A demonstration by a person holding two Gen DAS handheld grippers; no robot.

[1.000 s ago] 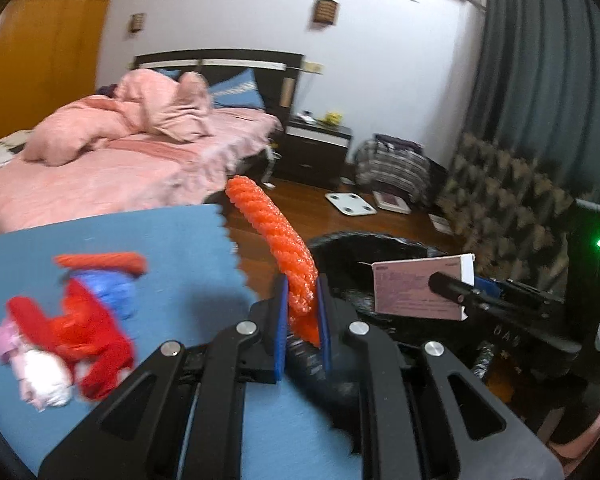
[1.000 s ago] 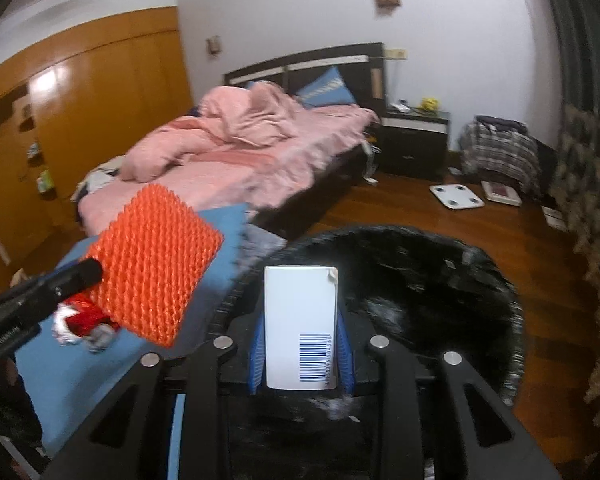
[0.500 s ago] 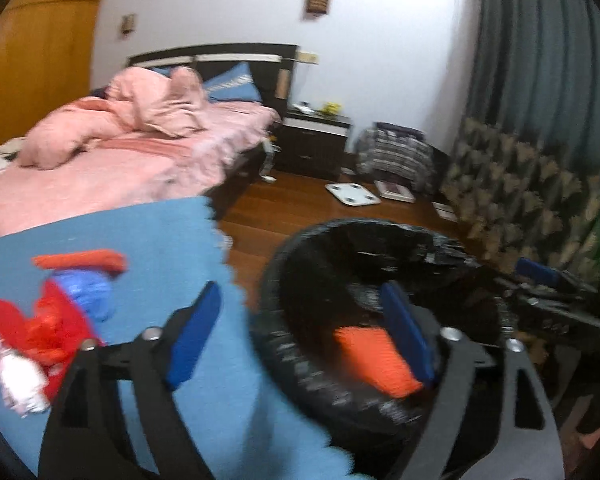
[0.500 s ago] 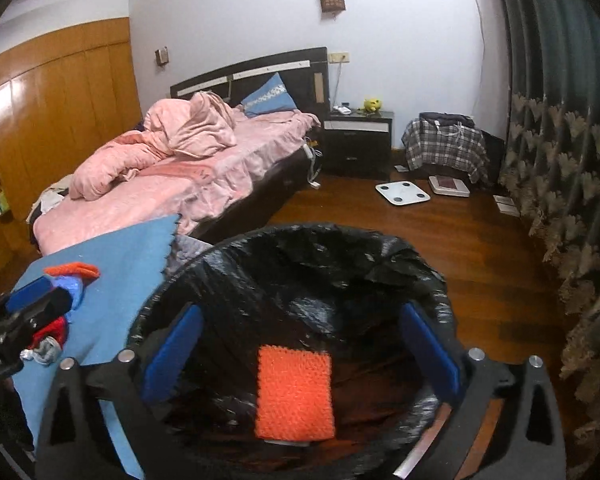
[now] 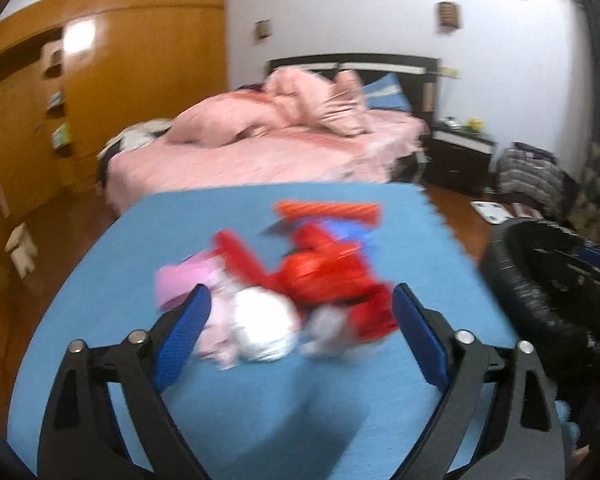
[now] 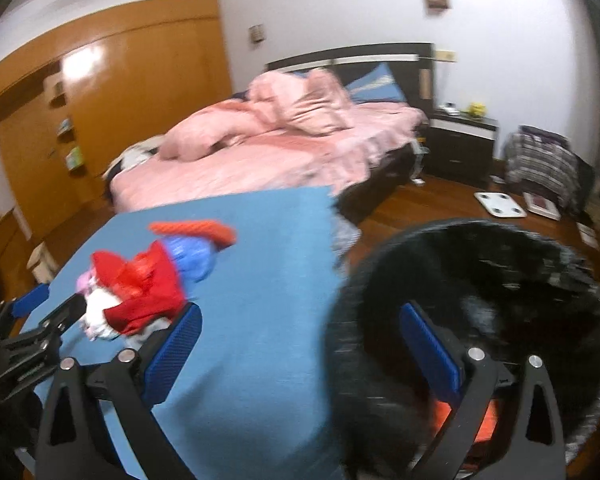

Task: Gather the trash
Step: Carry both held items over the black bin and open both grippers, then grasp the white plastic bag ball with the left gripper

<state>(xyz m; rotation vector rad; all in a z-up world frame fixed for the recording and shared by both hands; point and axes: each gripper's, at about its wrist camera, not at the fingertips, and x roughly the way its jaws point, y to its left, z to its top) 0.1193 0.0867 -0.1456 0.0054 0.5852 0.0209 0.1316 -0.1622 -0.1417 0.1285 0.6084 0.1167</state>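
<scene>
A pile of trash [image 5: 300,280] lies on the blue mat [image 5: 236,400]: red wrappers, a white crumpled wad [image 5: 264,328], a pink piece, a blue piece and an orange ribbed sponge [image 5: 328,210]. My left gripper [image 5: 300,336] is open and empty, just short of the pile, with the jaws on either side of it. My right gripper [image 6: 300,352] is open and empty over the edge between the mat [image 6: 260,280] and the black-lined bin [image 6: 500,300]. The pile [image 6: 140,284] shows left of it. An orange sponge [image 6: 480,416] lies in the bin. Both views are blurred.
The bin [image 5: 548,280] stands right of the mat. A bed with pink bedding [image 5: 280,148] is behind, a nightstand [image 5: 456,156] and a white scale [image 6: 500,204] on the wood floor further right. Wooden wardrobes [image 5: 100,100] line the left wall.
Both grippers opened and dropped the orange sponge and the white box into the bin. Both have since swung left, the left one back to the trash pile.
</scene>
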